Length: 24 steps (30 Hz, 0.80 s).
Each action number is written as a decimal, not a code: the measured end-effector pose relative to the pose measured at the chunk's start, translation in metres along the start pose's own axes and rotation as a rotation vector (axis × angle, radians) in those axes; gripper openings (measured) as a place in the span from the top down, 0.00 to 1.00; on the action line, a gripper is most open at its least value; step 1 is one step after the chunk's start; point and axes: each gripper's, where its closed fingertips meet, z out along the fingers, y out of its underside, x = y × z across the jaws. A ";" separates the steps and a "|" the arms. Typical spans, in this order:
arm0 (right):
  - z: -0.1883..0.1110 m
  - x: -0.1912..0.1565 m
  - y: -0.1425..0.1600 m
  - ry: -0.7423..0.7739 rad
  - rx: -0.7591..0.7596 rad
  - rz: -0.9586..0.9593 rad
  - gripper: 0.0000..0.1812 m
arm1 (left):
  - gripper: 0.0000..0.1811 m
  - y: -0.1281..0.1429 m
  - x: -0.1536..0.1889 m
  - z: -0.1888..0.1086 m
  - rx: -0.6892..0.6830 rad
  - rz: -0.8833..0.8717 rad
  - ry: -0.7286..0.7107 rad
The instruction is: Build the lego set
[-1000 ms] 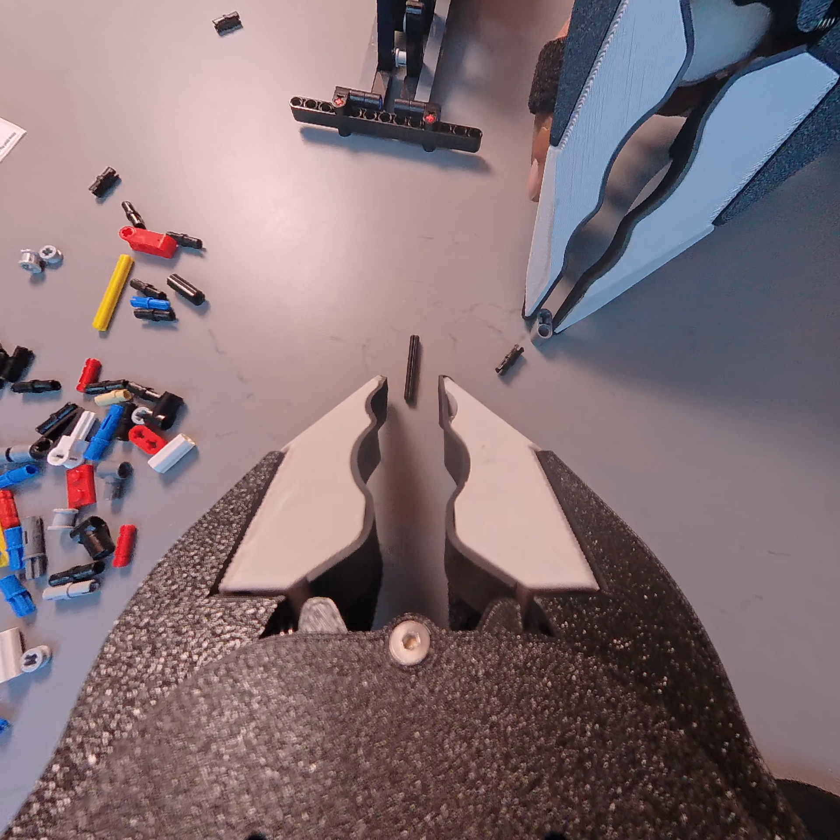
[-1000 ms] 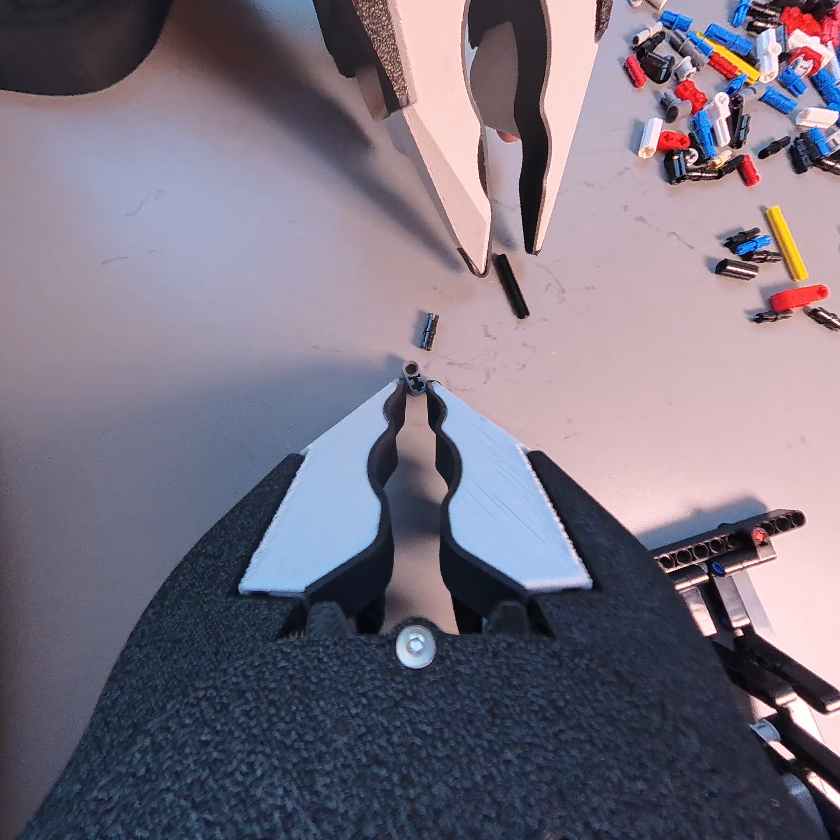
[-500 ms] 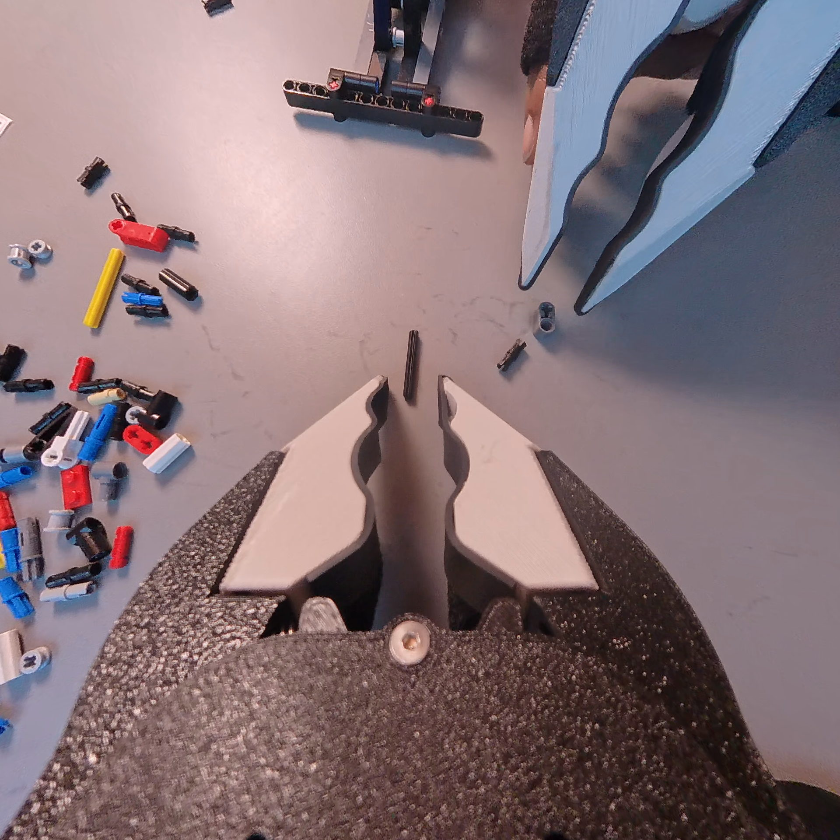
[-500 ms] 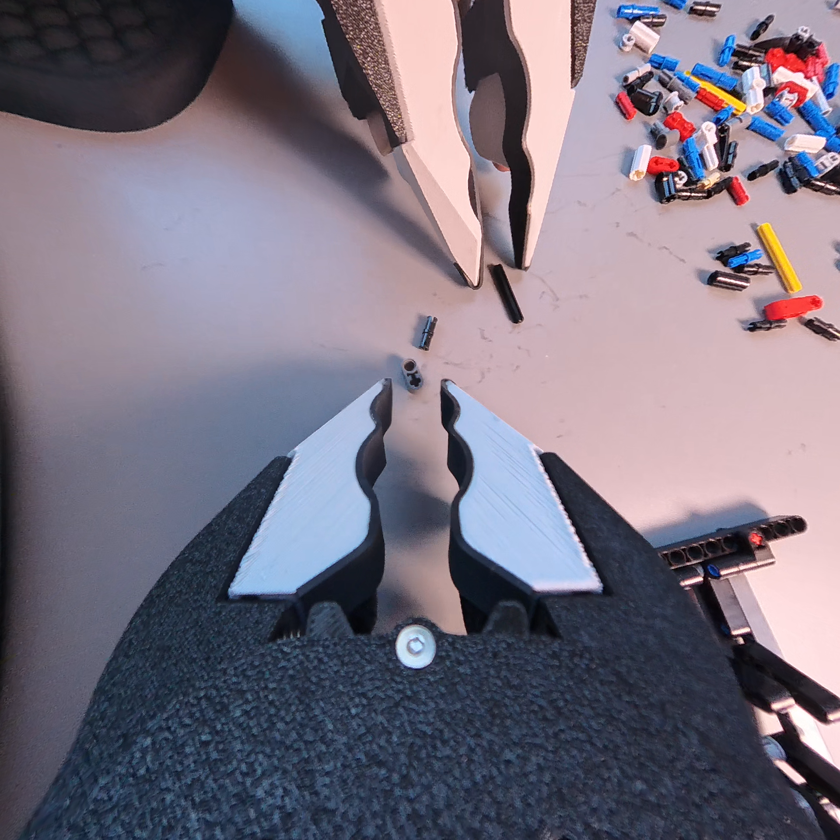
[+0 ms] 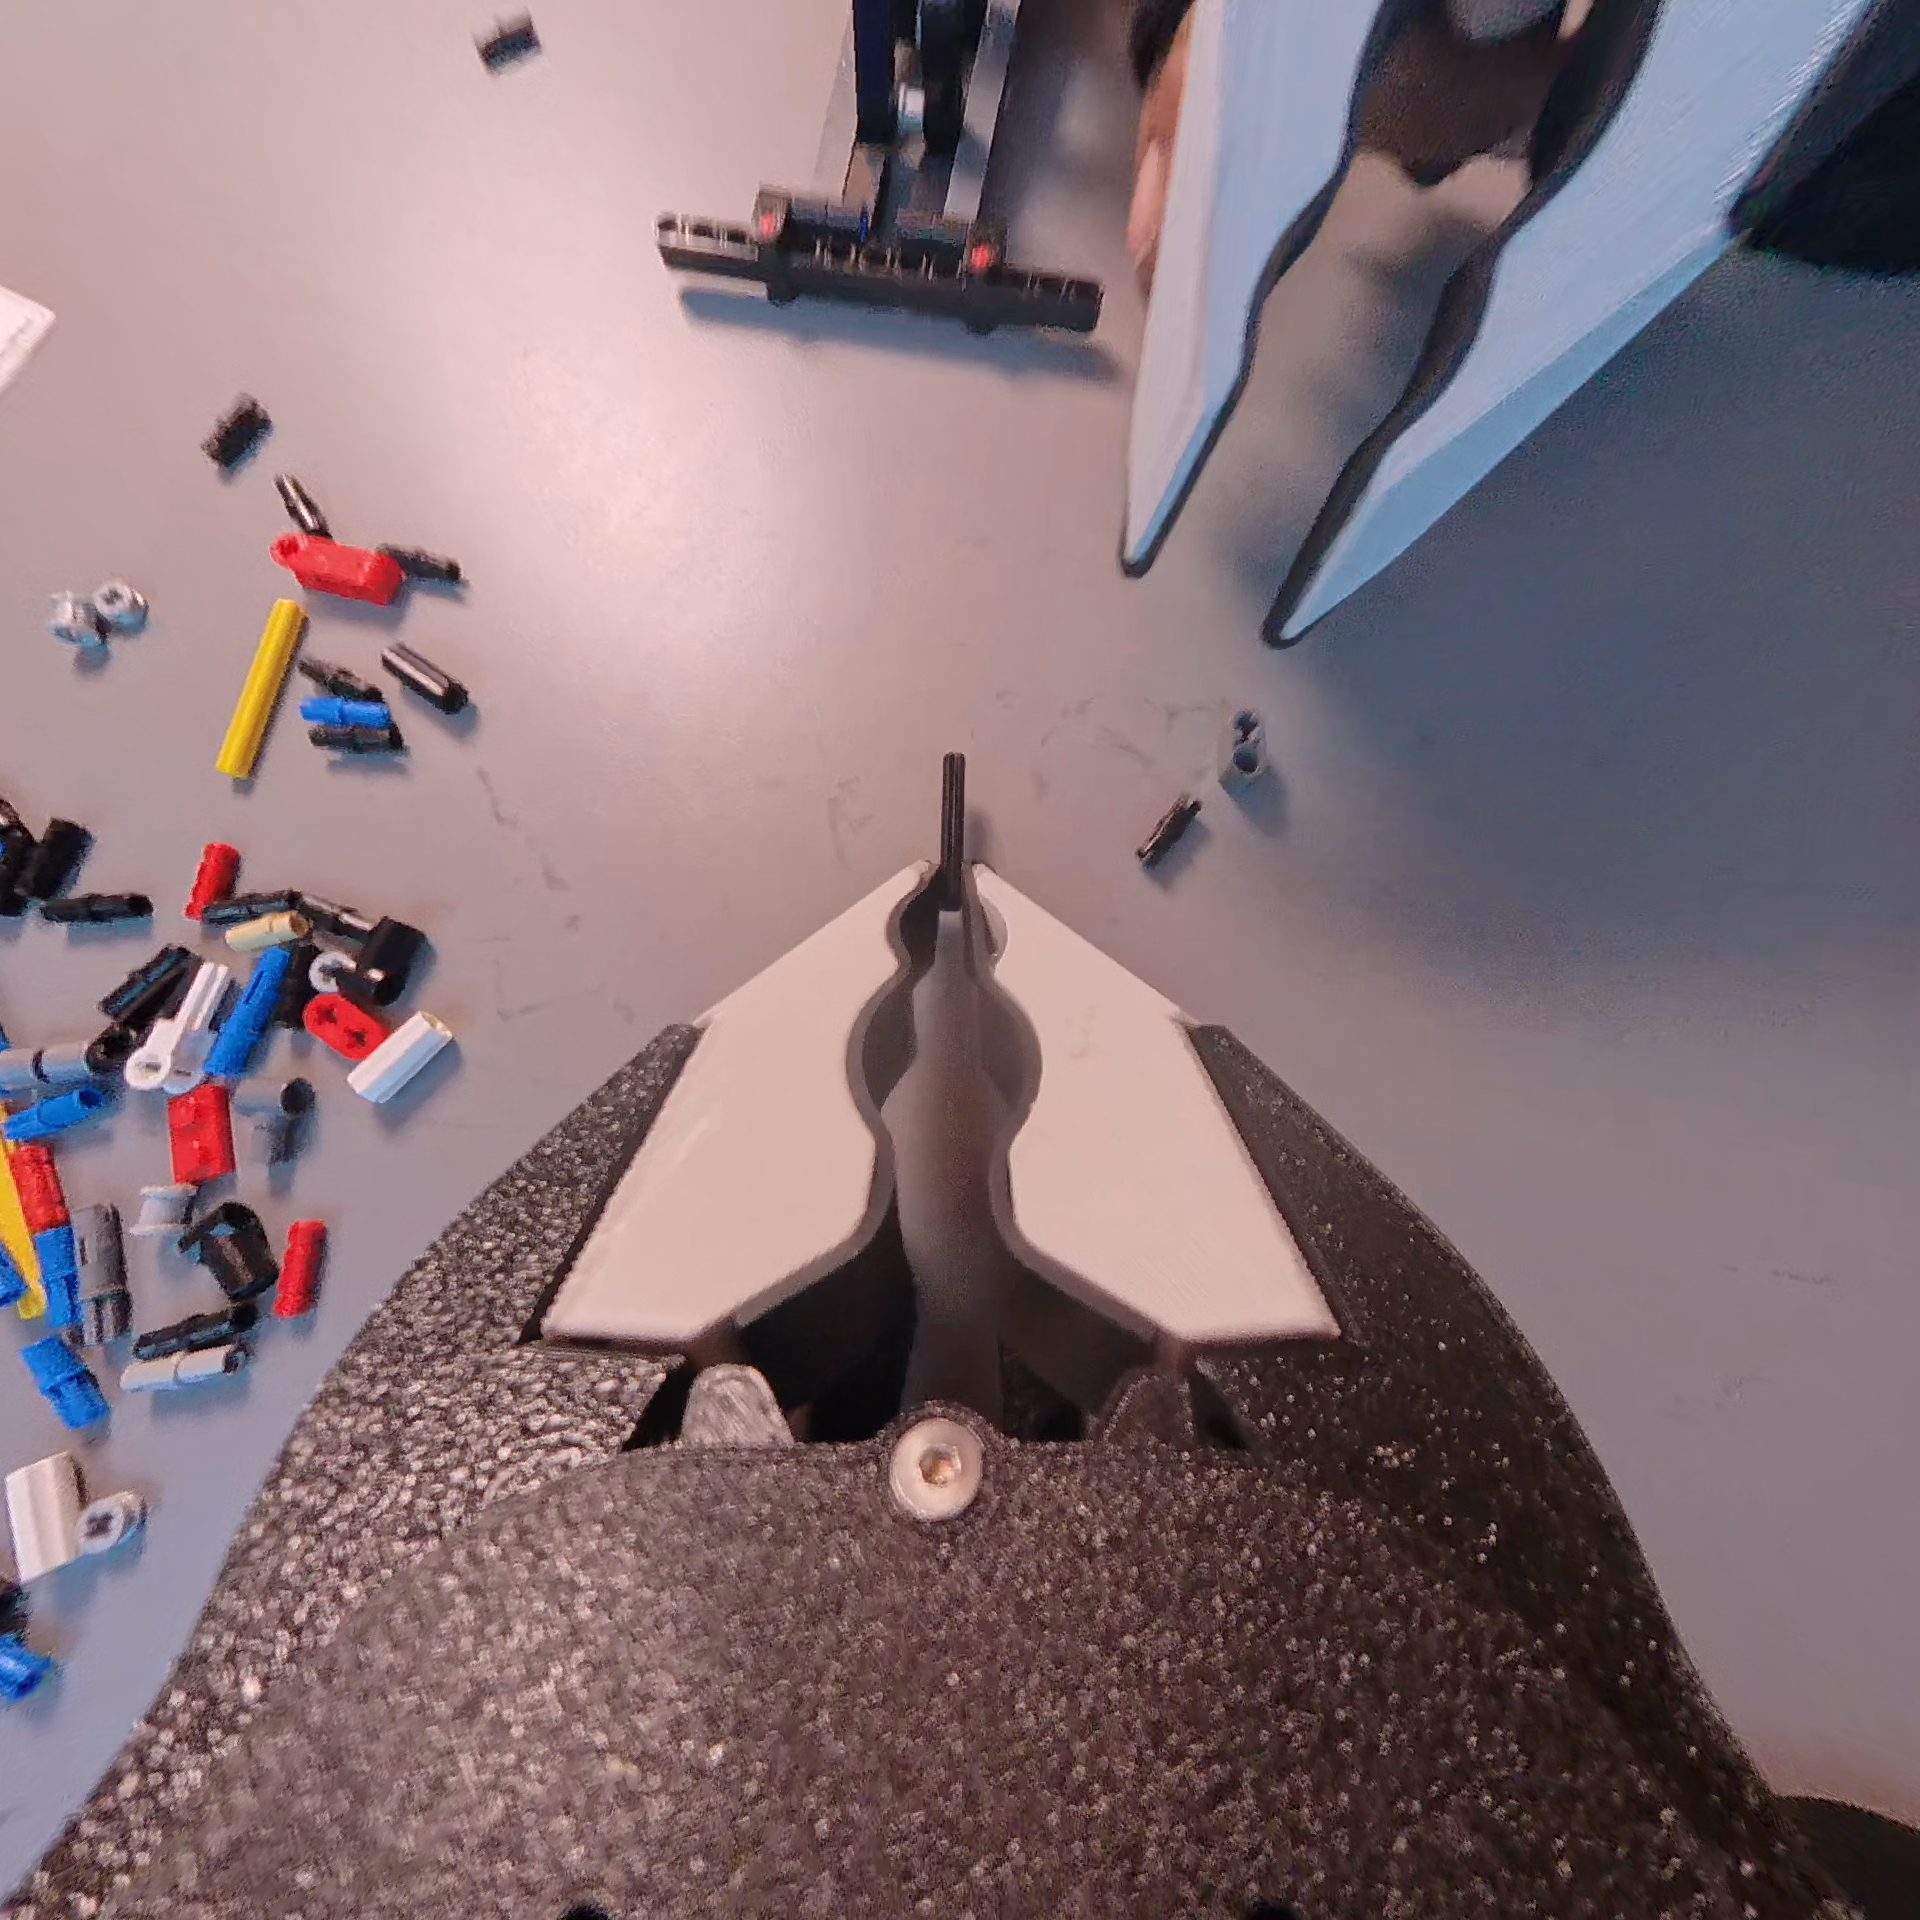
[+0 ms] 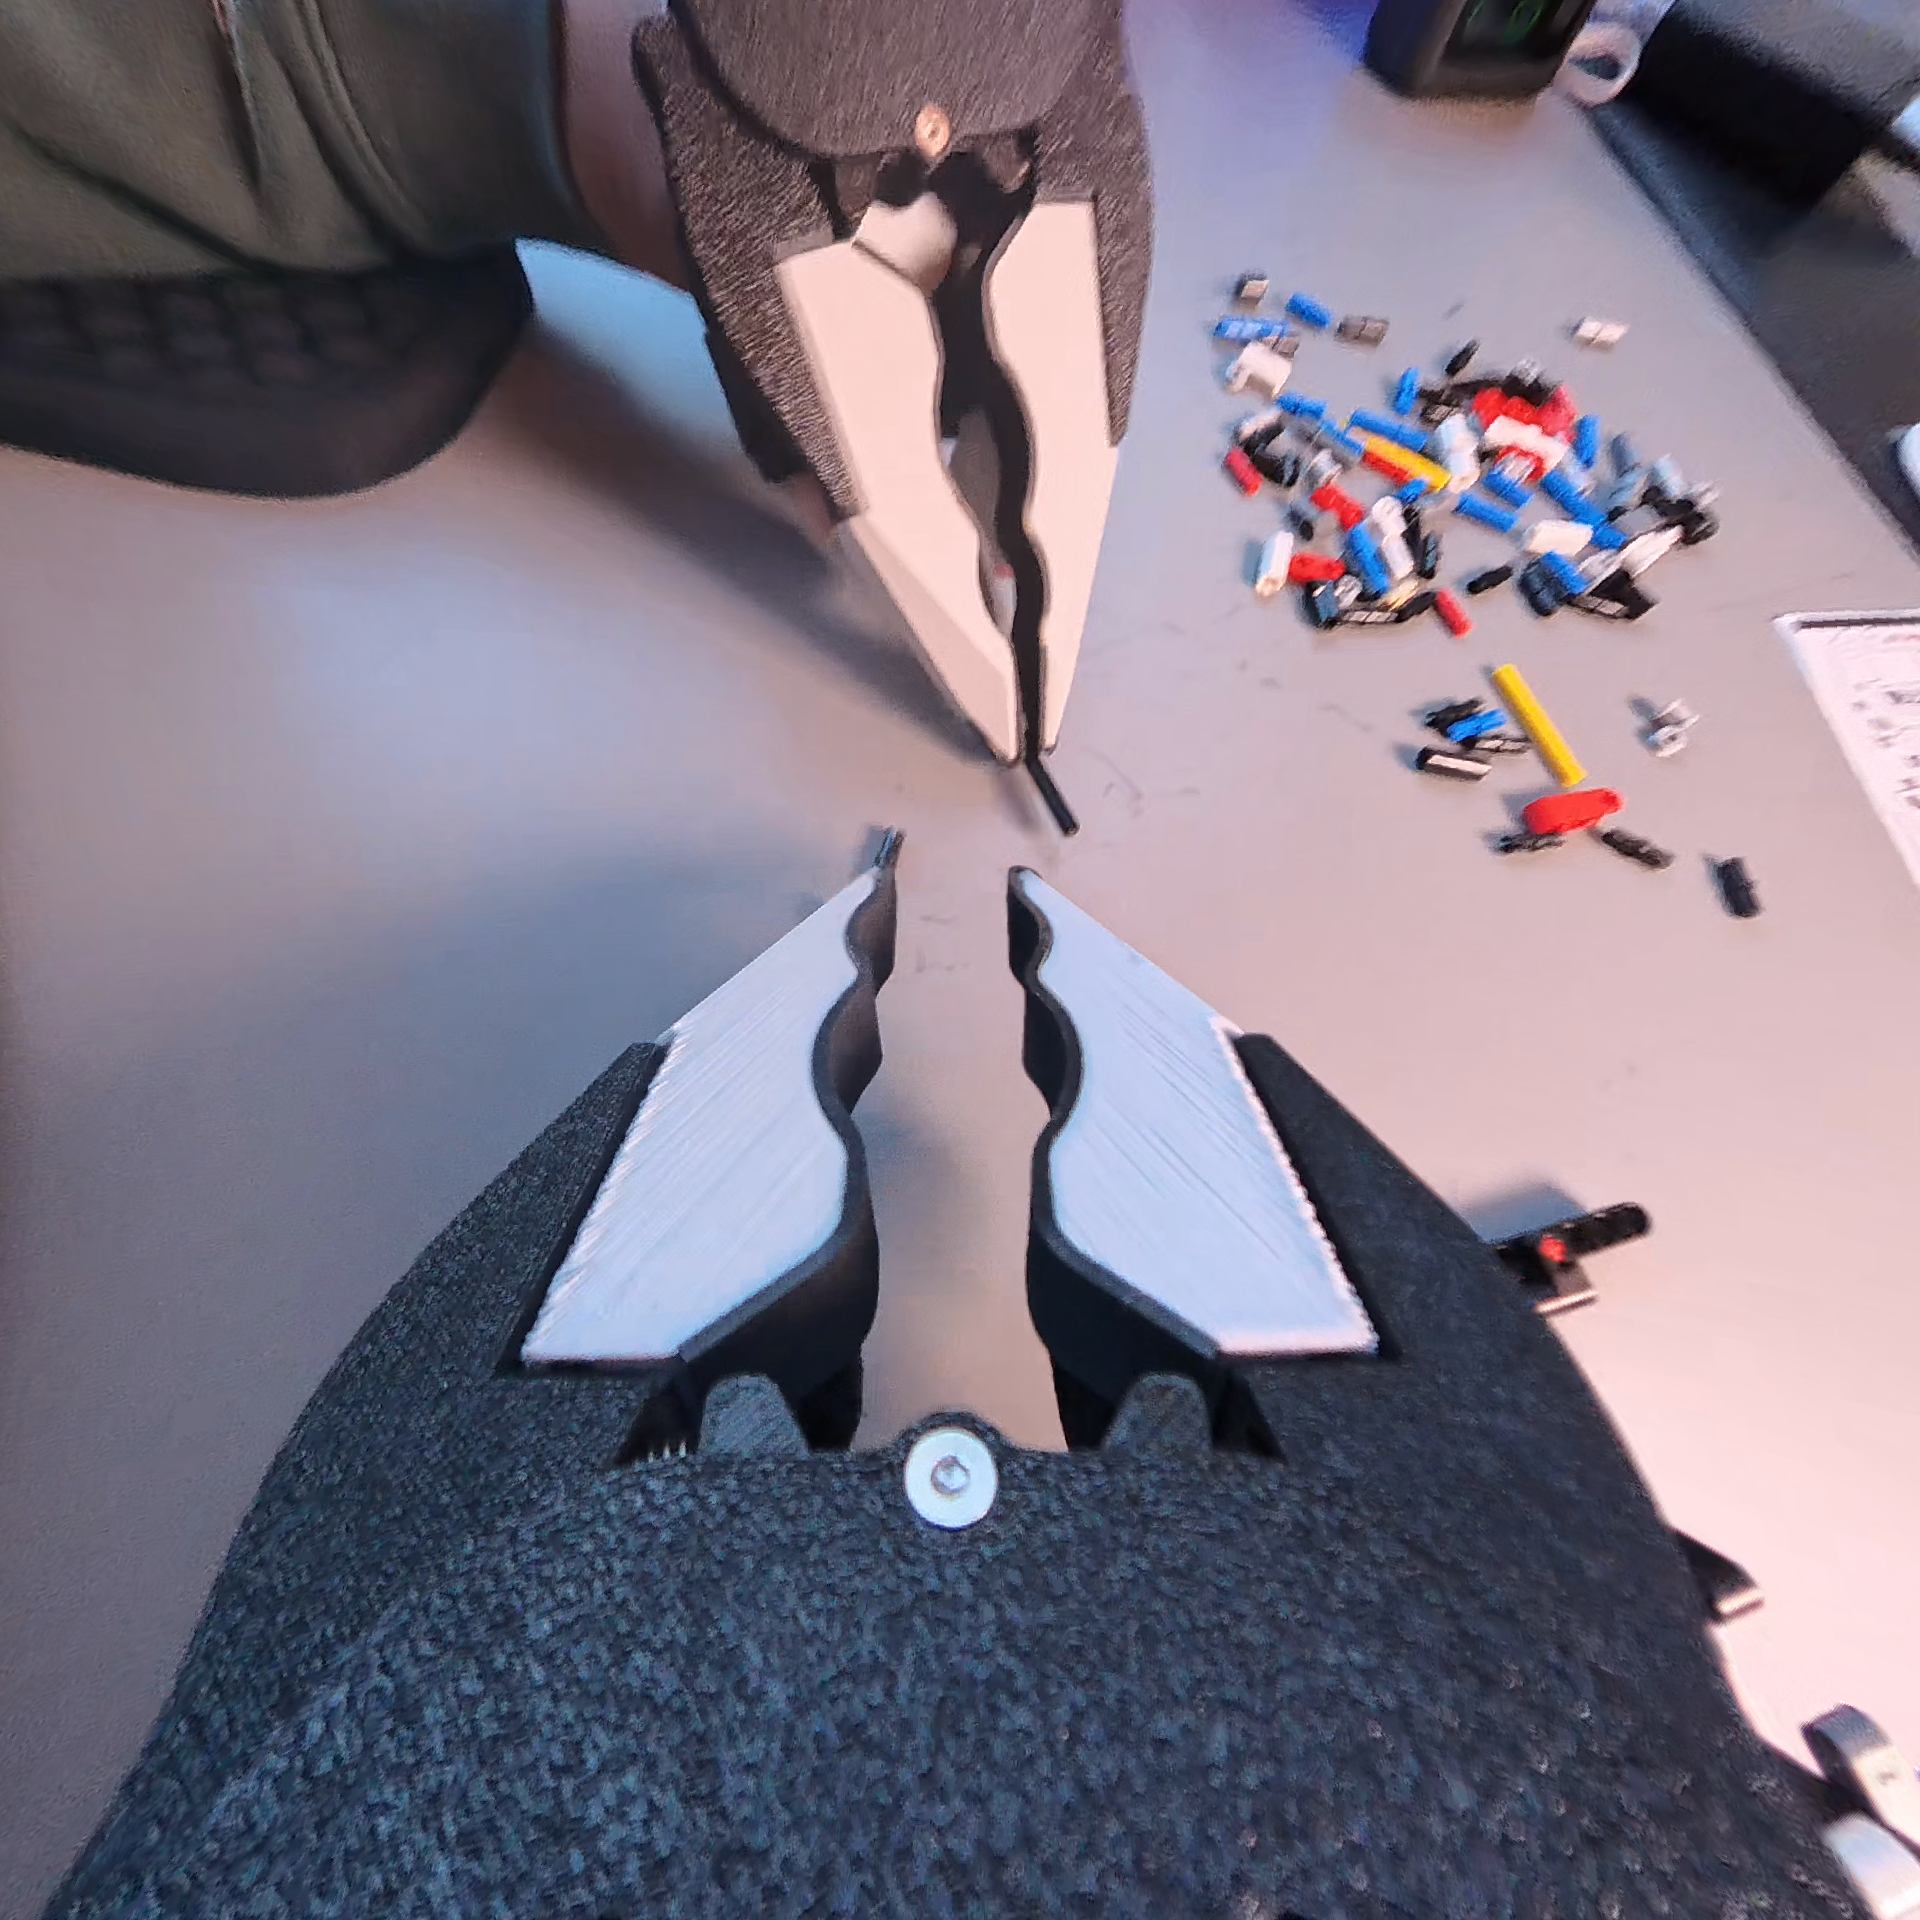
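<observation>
Here your left gripper has its fingers pinched together on the thin black axle, which sticks out past the tips over the grey table. From your right wrist view the same axle slants down out of those tips toward the table; whether its far end touches the surface you cannot tell.

Your right gripper hangs with its fingers spread and nothing between them. Seen from the left wrist view, it hovers up and to the right of the axle, tips apart and clear of the table.

A small grey connector lies loose on the table below those tips, and a short black pin lies just beside it, between it and the axle. In the right wrist view a dark pin peeks out at the tip of your right gripper's left finger, too blurred to tell more.

The black build sits at the far side of the table, its long beam lying flat. The loose pile of blue, red, black and white parts spreads well to the left, with a yellow axle and a red piece lying apart from it
</observation>
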 end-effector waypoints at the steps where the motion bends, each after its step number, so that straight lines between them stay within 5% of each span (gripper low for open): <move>1: -0.002 0.003 -0.005 0.011 0.038 -0.003 0.88 | 0.98 -0.010 0.004 -0.004 0.058 -0.003 0.020; 5: -0.026 0.003 -0.045 0.015 0.281 -0.031 0.86 | 0.98 -0.070 0.041 -0.044 0.419 0.052 0.200; 8: -0.053 -0.017 -0.077 -0.060 0.470 -0.088 0.87 | 0.98 -0.092 0.060 -0.070 0.569 0.051 0.310; 24: -0.062 -0.031 -0.085 -0.088 0.502 -0.163 0.97 | 0.98 -0.096 0.078 -0.077 0.610 0.023 0.462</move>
